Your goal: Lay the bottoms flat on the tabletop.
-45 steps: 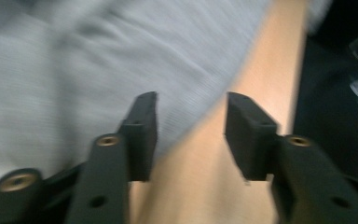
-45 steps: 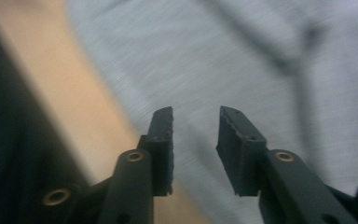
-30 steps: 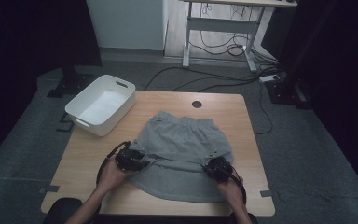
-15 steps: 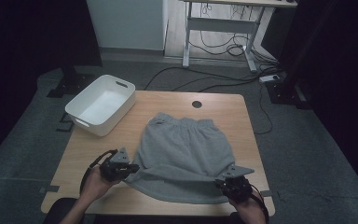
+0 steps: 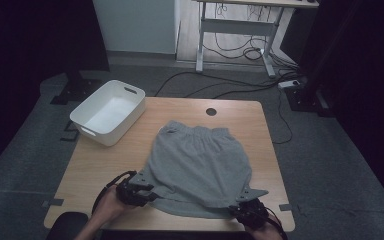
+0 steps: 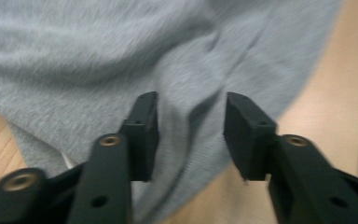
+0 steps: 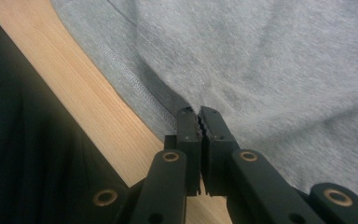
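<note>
Grey cotton jersey shorts (image 5: 199,165) lie spread flat on the light wooden counter (image 5: 105,160), waistband toward the far edge and hem toward the person. At the near left corner of the hem the left claw (image 5: 147,192) has just been opening: its jaws stand apart with a fold of the grey fabric (image 6: 191,116) between them, the pads not pressing on it. At the near right corner the right claw (image 5: 240,210) is clamped together on the hem, pinching the cloth (image 7: 261,70) near the counter's front edge. A white rectangular plastic bin (image 5: 108,112) sits at the far left corner, well apart from the shorts.
</note>
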The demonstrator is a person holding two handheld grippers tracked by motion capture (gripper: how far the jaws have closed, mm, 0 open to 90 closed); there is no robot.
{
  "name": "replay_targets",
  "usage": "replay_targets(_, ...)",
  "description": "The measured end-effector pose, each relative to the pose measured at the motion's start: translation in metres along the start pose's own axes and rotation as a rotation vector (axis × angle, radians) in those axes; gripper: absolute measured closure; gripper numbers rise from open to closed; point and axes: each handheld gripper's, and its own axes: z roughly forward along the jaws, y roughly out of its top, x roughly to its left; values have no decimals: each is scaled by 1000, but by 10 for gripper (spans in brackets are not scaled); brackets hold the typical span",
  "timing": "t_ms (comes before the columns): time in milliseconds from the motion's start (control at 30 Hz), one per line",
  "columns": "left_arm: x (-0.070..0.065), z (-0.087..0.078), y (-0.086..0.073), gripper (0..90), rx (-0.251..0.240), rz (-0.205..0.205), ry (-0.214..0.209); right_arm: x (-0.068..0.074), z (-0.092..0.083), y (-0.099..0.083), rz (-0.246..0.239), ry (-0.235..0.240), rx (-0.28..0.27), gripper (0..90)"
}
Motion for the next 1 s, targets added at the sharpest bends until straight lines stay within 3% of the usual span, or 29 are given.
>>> replay_targets(100, 1, 1, 1, 831, 7, 12, 26, 1, 2, 0, 3, 1, 3, 877)
replay_targets(133, 1, -8, 1, 868, 2, 15, 45, 1, 2, 1, 0, 0, 3, 877)
replay_targets(267, 2, -44, -8, 879, -26, 17, 80, 2, -1, 0, -3, 7, -5, 876)
replay_targets(333, 2, -56, -18, 879, -11, 16, 78, 4, 1, -1, 2, 21, -3, 876)
replay_targets(400, 2, -55, -27, 878, 13, 4, 60, 6, 7, -3, 7, 35, 8, 877)
replay_targets(500, 4, -41, -42, 869, 41, -33, 27, 10, 18, -5, -1, 59, 49, 850)
replay_targets(533, 6, -39, -44, 853, 39, -46, 4, 12, 19, -5, -8, 60, 55, 821)
replay_targets(600, 11, -42, -44, 687, 17, -74, -26, 12, 14, -3, -17, 53, 55, 719)
replay_targets(667, 19, -53, -40, 517, -39, -92, -27, 9, 7, 0, -2, 34, 34, 587)
replay_targets(767, 35, -64, -26, 374, -147, -131, -39, -5, -3, 7, 48, -13, -3, 409)
replay_targets(800, 42, -63, -20, 356, -174, -144, -20, -11, -4, 8, 83, -38, -10, 368)
replay_targets(867, 53, -52, -10, 337, -179, -163, 36, -23, -2, 9, 156, -93, -15, 312)
replay_targets(1000, 72, -14, -1, 323, -108, -184, 147, -42, 13, 7, 283, -230, -18, 244)
